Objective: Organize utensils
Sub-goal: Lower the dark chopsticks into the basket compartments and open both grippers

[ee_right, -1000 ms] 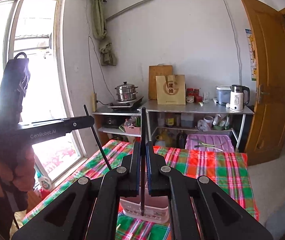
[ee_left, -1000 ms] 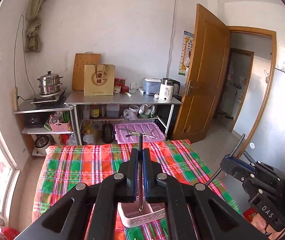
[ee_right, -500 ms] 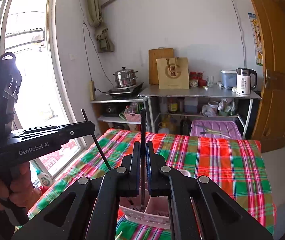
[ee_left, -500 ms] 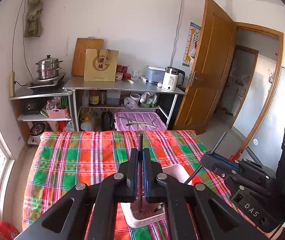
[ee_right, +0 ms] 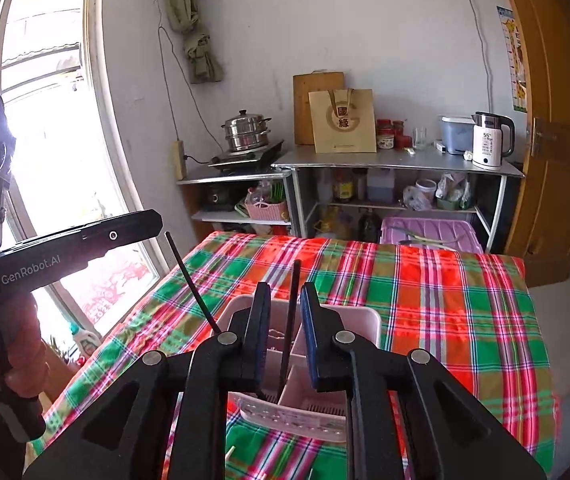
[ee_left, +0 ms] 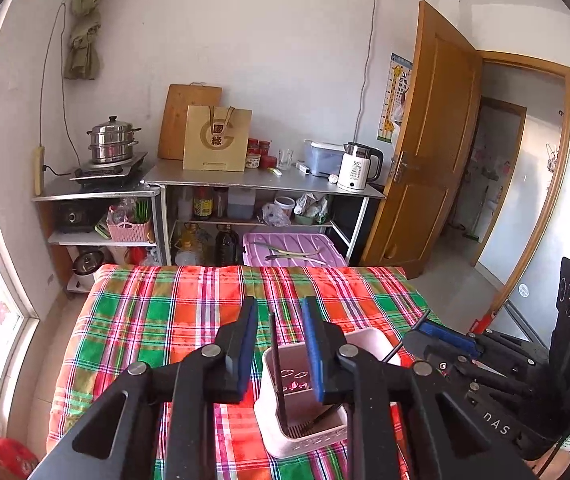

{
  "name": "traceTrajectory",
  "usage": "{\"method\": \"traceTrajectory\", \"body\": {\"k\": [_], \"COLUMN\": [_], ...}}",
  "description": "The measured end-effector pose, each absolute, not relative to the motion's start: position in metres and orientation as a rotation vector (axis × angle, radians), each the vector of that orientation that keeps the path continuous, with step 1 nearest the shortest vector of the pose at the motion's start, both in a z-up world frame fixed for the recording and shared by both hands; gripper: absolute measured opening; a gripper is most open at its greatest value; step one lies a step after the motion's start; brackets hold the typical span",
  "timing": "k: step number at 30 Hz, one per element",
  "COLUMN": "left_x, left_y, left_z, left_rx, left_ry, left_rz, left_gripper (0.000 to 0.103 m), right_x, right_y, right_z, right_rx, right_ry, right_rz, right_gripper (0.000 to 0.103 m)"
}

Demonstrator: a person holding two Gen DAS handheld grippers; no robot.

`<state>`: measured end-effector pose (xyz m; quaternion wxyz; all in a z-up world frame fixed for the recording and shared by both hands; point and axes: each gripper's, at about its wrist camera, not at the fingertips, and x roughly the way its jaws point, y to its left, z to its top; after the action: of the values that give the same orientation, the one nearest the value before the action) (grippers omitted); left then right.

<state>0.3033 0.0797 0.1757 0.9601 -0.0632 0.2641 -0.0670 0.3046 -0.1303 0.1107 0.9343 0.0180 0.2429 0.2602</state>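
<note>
A pale pink utensil holder (ee_left: 305, 436) stands on the plaid tablecloth (ee_left: 157, 320). My left gripper (ee_left: 278, 322) is open above it, and a black chopstick (ee_left: 278, 376) stands loose in the holder between its pads. My right gripper (ee_right: 285, 304) is open over the same holder (ee_right: 345, 320). A second black chopstick (ee_right: 289, 320) stands loose in it between the pads. Another black chopstick (ee_right: 193, 284) leans out of the holder to the left. The right gripper also shows at the right of the left wrist view (ee_left: 437, 334).
A steel table (ee_left: 261, 180) at the far wall carries a kettle (ee_left: 359, 166), a paper bag and jars. A purple bin (ee_left: 293, 250) sits below it. A steamer pot (ee_left: 113, 140) stands at the left. An open door (ee_left: 429, 140) is at the right, a window (ee_right: 45, 120) at the left.
Both grippers have opened and let go of their chopsticks, which now stand in the pink holder. Both grippers have come lower and closer over the holder.
</note>
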Motion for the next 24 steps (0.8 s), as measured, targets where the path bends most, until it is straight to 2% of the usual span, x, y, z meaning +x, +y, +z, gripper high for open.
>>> {"method": "traceTrajectory", "body": {"k": [3, 13, 24], "left_x": [0.289, 0.218, 0.141], "left_y": [0.081, 0.084, 0.068], "left_z": [0.182, 0.180, 0.121], "left_rx": [-0.122, -0.114, -0.105], "left_ry": [0.503, 0.418, 0.458], "left_rz": [-0.123, -0.111, -0.170], "left_gripper": [0.030, 0.030, 0.030], "right_x": [0.293, 0.236, 0.179], "right_y": [-0.141, -0.169, -0.168], "right_z": [0.117, 0.119, 0.072], "right_rx": [0.053, 0.098, 0.039], "right_ry": [0.471, 0.408, 0.462], "right_rz": [0.531, 0.537, 0.553], "right_gripper": [0.029, 0.030, 0.029]}}
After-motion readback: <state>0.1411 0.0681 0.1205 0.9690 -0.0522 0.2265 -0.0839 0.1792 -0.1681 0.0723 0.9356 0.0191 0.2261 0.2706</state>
